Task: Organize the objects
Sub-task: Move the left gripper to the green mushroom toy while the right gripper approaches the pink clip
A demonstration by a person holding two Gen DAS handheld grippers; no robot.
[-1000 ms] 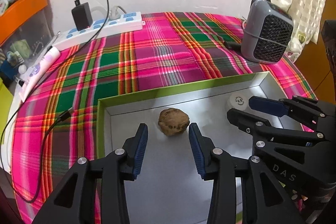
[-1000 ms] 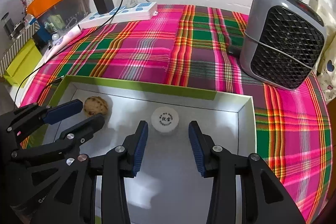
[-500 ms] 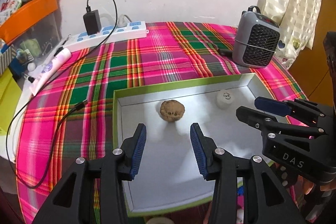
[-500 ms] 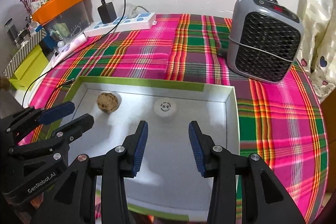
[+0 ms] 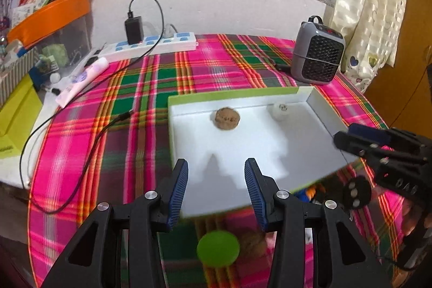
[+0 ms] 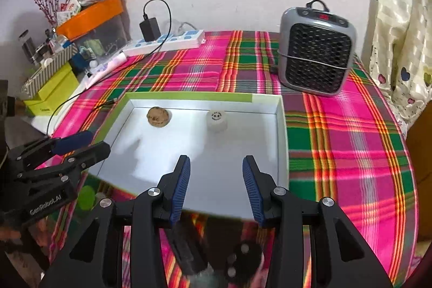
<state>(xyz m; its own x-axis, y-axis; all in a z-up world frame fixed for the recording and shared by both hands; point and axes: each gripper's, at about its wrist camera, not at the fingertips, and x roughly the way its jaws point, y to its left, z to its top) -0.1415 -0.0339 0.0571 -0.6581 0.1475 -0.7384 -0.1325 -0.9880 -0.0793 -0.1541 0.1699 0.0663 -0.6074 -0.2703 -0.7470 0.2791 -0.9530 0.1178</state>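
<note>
Plaid cloth in pink, green and orange covers the desk (image 5: 140,109), which runs back to a white wall under a barred window, with a grey heater (image 6: 316,56) at the far right and a white power strip (image 5: 151,45) with a black charger plugged in at the far left.

On the cloth lies a shallow box lid (image 6: 280,142), white inside with a green rim, and it holds 2 things near its far wall: a brown lumpy walnut (image 5: 225,118) toward the left and a small white round jar (image 6: 216,120) toward the right, well apart from each other. Most of its floor is bare.

My left gripper (image 5: 216,189) hangs over the near edge of the lid with its fingers wide and nothing between them. My right gripper (image 6: 216,186) does the same beside it, fingers moderately wide and empty.

I judge that I am between picks: 2 things are stored and more wait on the cloth at the near side of the lid. Below my left gripper I see a green round cap or ball (image 5: 218,248) with a blurred brown lump just beside it. Under my right gripper lie a dark round disc with pale studs (image 6: 244,258) and a dark bar-like thing (image 6: 186,253), both too blurred to name.

The next move, as I read it, calls for lowering 1 gripper over one of these, setting the fingers on either side of it, closing, then carrying it over the rim to a bare patch.
</note>
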